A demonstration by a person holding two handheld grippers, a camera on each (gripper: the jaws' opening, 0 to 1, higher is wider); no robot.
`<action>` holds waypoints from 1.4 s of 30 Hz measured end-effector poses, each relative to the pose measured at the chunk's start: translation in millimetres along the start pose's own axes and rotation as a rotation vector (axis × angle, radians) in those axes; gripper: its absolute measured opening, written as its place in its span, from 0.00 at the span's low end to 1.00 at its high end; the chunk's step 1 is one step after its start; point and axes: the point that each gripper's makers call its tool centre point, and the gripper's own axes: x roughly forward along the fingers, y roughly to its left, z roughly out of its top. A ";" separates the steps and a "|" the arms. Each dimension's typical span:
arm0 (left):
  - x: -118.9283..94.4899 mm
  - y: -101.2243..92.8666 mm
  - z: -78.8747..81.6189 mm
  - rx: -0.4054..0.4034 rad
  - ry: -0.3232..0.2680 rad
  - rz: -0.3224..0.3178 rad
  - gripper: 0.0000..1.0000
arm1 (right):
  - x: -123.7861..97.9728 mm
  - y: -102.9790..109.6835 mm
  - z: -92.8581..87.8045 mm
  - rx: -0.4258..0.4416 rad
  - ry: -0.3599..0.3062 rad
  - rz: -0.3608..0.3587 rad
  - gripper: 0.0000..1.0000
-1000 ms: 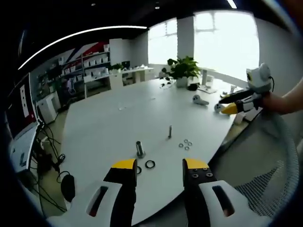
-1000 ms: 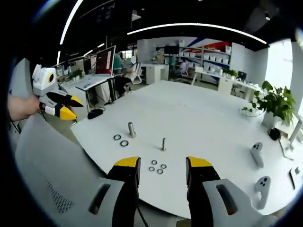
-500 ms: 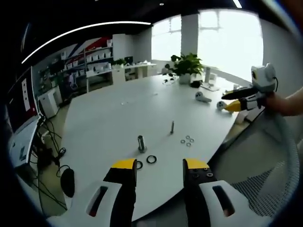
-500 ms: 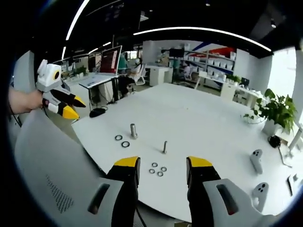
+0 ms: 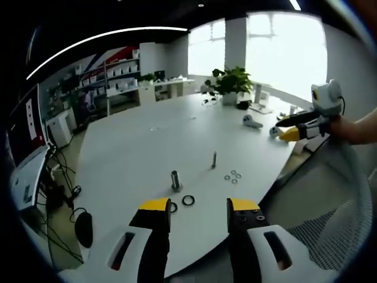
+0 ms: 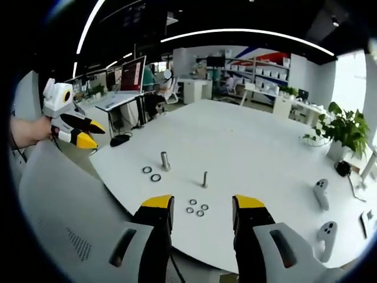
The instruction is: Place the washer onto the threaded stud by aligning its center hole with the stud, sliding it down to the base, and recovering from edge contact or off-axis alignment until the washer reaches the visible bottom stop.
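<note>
Both grippers, left gripper (image 5: 199, 212) and right gripper (image 6: 201, 208), hang parted and empty off the desk (image 6: 247, 147) edge, so nothing is started: next, pick a washer (image 6: 197, 209) lying by the stud (image 6: 204, 179).

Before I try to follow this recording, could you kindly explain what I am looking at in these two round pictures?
No robot here: a person holds a two-jaw tool in each hand, and a fisheye camera rides on each. The left gripper view looks past the left gripper, with white body and yellow-tipped black jaws standing apart, empty. The right gripper view does likewise for the right gripper, also open and empty. Each tool appears in the other's picture. On the large white table stand a thin metal threaded stud and a thicker grey metal cylinder. Beside them lie two dark rings and a cluster of four small metal washers. Two white handheld controllers lie farther off.
</note>
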 end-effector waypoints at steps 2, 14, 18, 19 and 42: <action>0.2 -0.9 -1.3 -0.005 0.004 -0.006 0.36 | 0.3 0.7 -0.8 -0.001 0.006 0.004 0.42; 0.1 0.4 -0.5 -0.009 0.000 -0.004 0.36 | 1.4 -0.3 -3.2 0.006 0.017 0.005 0.42; 1.0 -2.0 -2.1 -0.008 0.006 -0.018 0.36 | 2.0 0.6 -5.3 0.006 0.029 0.005 0.42; 1.2 -2.3 -3.2 -0.008 0.012 -0.020 0.36 | 2.5 0.9 -6.1 0.006 0.034 0.007 0.42; 1.3 -0.9 -6.0 -0.035 0.020 -0.018 0.36 | 3.0 3.5 -9.8 0.017 0.047 0.026 0.41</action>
